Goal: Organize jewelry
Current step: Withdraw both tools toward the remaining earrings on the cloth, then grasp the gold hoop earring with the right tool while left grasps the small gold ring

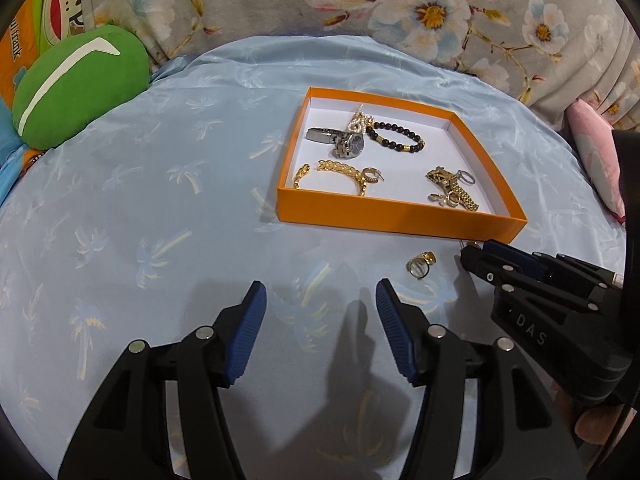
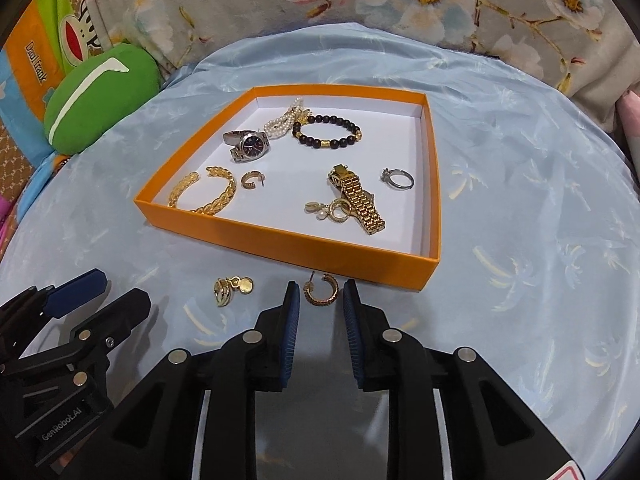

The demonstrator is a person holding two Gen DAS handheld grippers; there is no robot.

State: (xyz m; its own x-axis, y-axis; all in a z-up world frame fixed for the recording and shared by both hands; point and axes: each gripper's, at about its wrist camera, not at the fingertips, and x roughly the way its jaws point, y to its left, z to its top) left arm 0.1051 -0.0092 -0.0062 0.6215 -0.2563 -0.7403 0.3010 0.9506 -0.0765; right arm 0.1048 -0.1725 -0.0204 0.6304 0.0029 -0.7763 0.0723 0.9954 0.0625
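Most of the jewelry already sits in the orange tray (image 2: 288, 246): a silver watch (image 2: 249, 145), pearls (image 2: 282, 120), a bead bracelet (image 2: 326, 130), a gold cuff (image 2: 204, 192), one hoop (image 2: 251, 180), a gold watch (image 2: 360, 202) and a ring (image 2: 398, 179), loosely grouped by kind, which reads as sorting rather than dumping. Two pieces are left on the blue cloth (image 2: 520, 200) just in front of the tray's near wall: a hoop earring (image 2: 322, 290) and, to its left, a gold charm piece (image 2: 230, 289). The loose hoop looks like the mate of the one in the tray, so that is likely where you mean it to go. You have brought your right gripper (image 2: 320, 300) straight up to that hoop: its jaws stand apart, narrowly, with the earring lying between the tips and not yet touched by either pad as far as the right wrist view shows. It holds nothing. The hoop is thin and flat on soft cloth, so you may pinch fabric with it; close low and gently. Your left gripper (image 1: 320, 300) waits back from the tray, jaws wide apart and empty, above bare cloth, with the charm piece ahead and to its right. That leaves it free to take the charm piece next without crossing your right one.
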